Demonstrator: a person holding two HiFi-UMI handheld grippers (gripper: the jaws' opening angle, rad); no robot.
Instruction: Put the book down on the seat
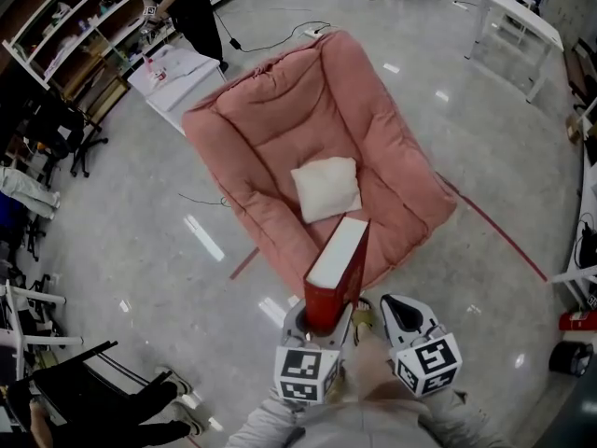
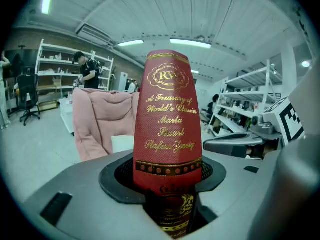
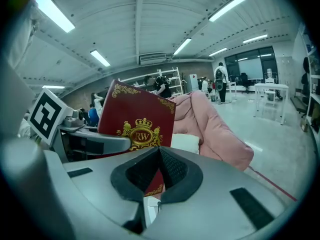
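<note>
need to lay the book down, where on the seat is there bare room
Bare padding on the pink chair lies right of the white pillow, up to the side roll, and another strip on its left. The pillow fills the seat's middle; the red book hides the front edge.

I see a pale, glossy grey floor on my feed. The seat, a big pink padded one, stands on it mid-frame and sits diagonally in the head view. A single white pillow lies on the seat's cushion, toward the end nearer me. A red line runs across the floor from the seat's right side, and a dark cable trails on the floor behind it. Just beside the seat's far left corner stands a white table, with small things on top that I can't make out.
</note>
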